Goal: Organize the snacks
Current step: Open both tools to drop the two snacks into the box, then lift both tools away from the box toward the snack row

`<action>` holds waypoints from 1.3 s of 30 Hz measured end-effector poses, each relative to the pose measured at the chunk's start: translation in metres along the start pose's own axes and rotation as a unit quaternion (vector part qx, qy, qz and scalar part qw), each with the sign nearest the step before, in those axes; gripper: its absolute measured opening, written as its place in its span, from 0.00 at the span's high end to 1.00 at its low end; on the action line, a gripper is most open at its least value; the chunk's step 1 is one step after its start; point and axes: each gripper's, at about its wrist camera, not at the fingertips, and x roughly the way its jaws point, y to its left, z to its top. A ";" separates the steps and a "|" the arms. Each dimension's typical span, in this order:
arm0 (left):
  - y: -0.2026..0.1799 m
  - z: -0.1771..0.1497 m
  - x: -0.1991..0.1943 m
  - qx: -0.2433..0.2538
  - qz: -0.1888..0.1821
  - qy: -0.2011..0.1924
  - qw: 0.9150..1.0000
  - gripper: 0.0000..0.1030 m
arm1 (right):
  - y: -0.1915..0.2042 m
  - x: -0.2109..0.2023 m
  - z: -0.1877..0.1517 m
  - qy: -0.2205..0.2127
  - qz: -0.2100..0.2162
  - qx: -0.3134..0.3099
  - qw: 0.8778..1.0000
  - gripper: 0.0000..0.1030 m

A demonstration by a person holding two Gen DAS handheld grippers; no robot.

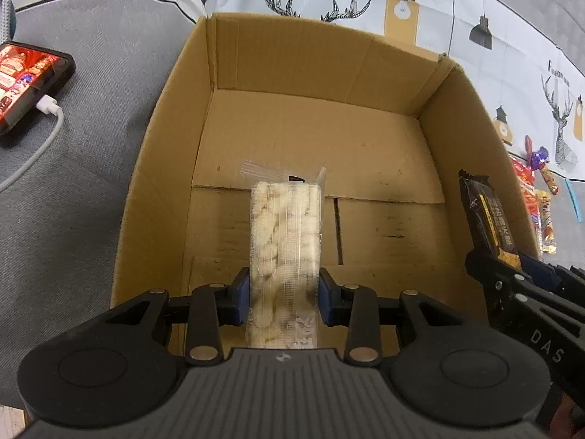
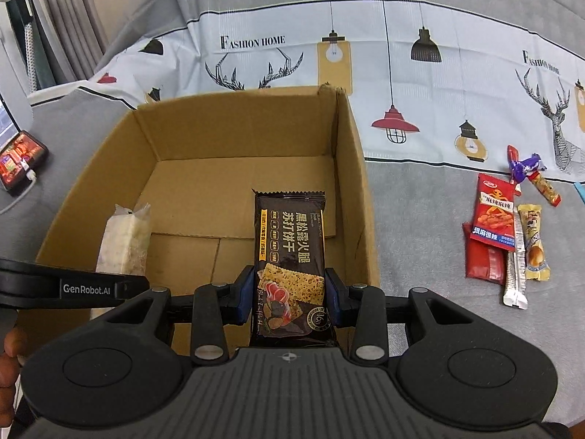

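Already over the cardboard box [image 1: 292, 139]: left claw [image 1: 284, 292] clamps rice-cracker pack [image 1: 283, 226], right claw [image 2: 289, 296] clamps dark biscuit pack [image 2: 290, 252]. Risk: releasing high, right pack clips the box's right wall and falls outside.

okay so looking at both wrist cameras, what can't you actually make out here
- Left wrist view: the snack pile is cut off by the cardboard box wall and the frame edge.
- Right wrist view: the phone screen is too small to read.
- Both views: the box floor nearest the cameras is hidden by the grippers.
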 end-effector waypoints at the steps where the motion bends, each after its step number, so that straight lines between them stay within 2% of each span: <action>1: 0.000 0.001 0.001 0.001 0.000 -0.001 1.000 0.61 | 0.000 0.001 0.000 0.001 0.001 0.000 1.000 0.60; 2: 0.001 0.001 -0.002 0.002 -0.001 -0.010 1.000 0.58 | -0.001 0.002 0.002 0.001 0.004 0.001 1.000 0.60; 4: 0.000 0.003 -0.014 0.010 -0.003 -0.042 0.999 0.28 | -0.002 -0.003 0.009 -0.010 0.010 0.012 1.000 0.57; 5: 0.001 0.005 -0.023 0.013 0.002 -0.062 0.998 0.00 | -0.004 -0.008 0.012 -0.020 0.013 0.016 1.000 0.43; 6: 0.001 0.004 -0.033 0.012 0.008 -0.086 0.996 0.00 | -0.004 -0.016 0.018 -0.037 0.011 0.022 0.999 0.22; 8: 0.003 0.004 -0.052 0.016 0.014 -0.116 0.993 0.00 | -0.005 -0.035 0.026 -0.072 0.001 0.026 0.997 0.13; 13: 0.005 -0.015 -0.085 0.007 0.017 -0.109 0.994 0.00 | -0.001 -0.085 0.018 -0.099 -0.001 0.006 0.995 0.07; 19: 0.006 -0.081 -0.121 -0.012 0.016 -0.083 0.996 0.00 | 0.024 -0.134 -0.039 -0.065 0.014 -0.029 0.997 0.04; 23: 0.007 -0.115 -0.142 -0.013 0.034 -0.097 0.995 0.00 | 0.042 -0.164 -0.069 -0.071 0.022 -0.062 0.995 0.02; 29: -0.001 -0.141 -0.172 -0.005 0.036 -0.123 0.992 0.00 | 0.041 -0.200 -0.084 -0.098 0.023 -0.061 0.993 0.01; 39: -0.024 -0.163 -0.204 0.024 0.036 -0.152 0.987 0.00 | 0.035 -0.237 -0.104 -0.132 0.023 -0.050 0.990 0.01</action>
